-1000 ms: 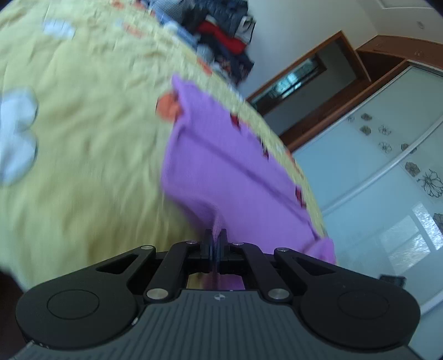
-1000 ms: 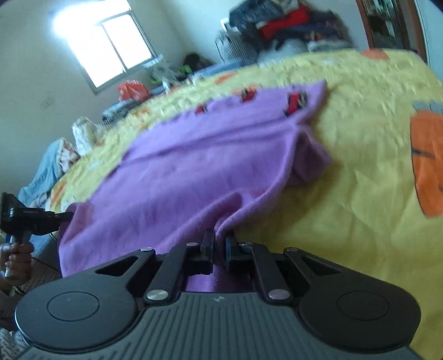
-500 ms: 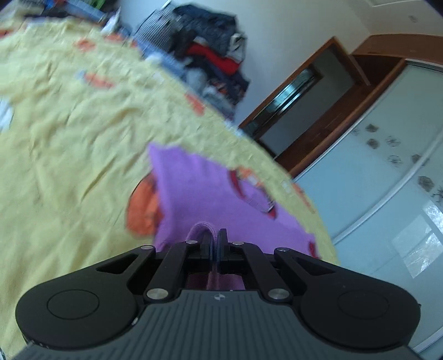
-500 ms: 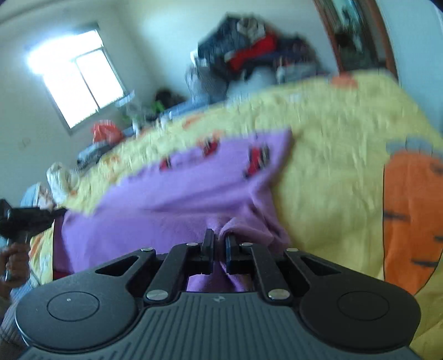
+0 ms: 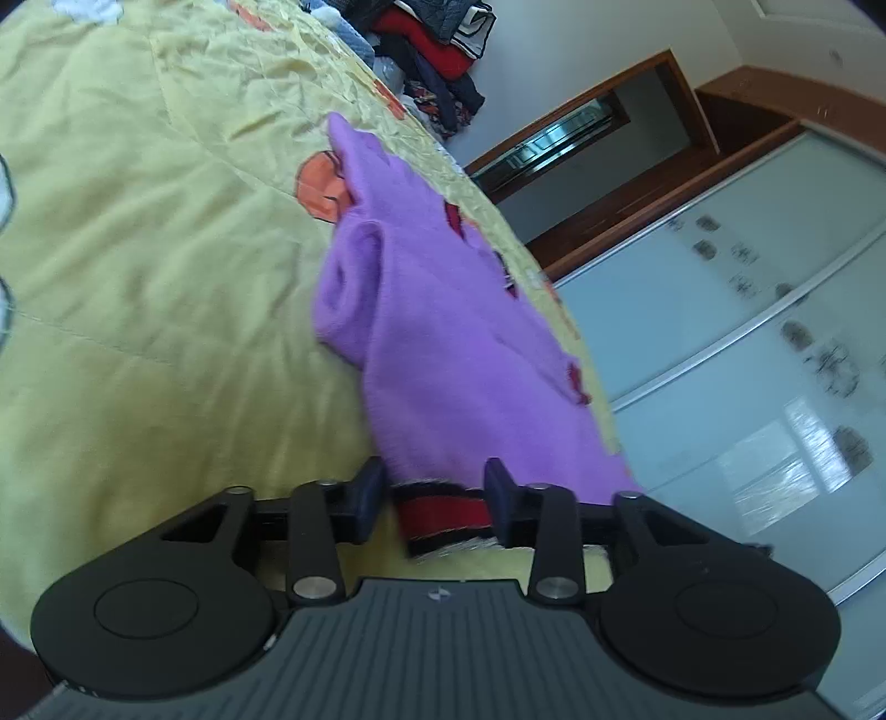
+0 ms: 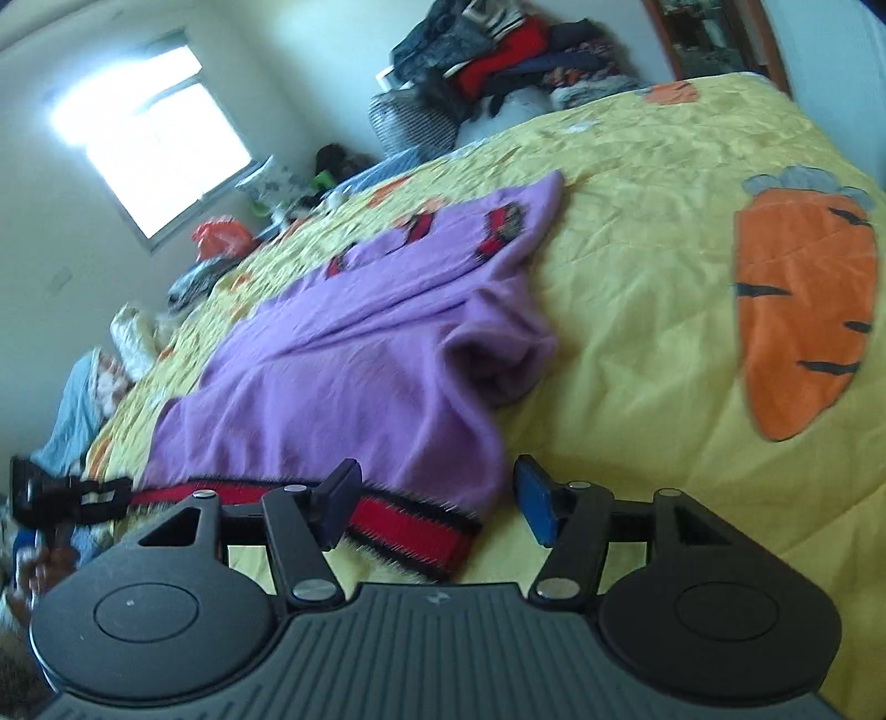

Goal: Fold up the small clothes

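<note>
1. Our left gripper (image 5: 434,493) is released, fingers spread wide, nothing between them but the sweater's red hem (image 5: 443,512) lying on the bed.
2. Our right gripper (image 6: 437,495) is also released; its left finger (image 6: 338,501) sits over the red hem band (image 6: 410,526), its right finger (image 6: 534,507) over bare bedspread just past the sweater's corner.
3. The purple sweater (image 6: 343,382) lies on the yellow bedspread (image 6: 637,310), hem nearest us, small red motifs (image 6: 498,230) along its far part.
4. One sleeve (image 6: 501,357) is bunched into a loose roll on the sweater's right side as the right wrist view shows it; the same roll (image 5: 349,288) shows in the left wrist view.
5. An orange carrot print (image 6: 803,310) lies on the bedspread, well apart from the sweater.
6. A pile of clothes (image 6: 487,50) sits past the far end of the bed.
</note>
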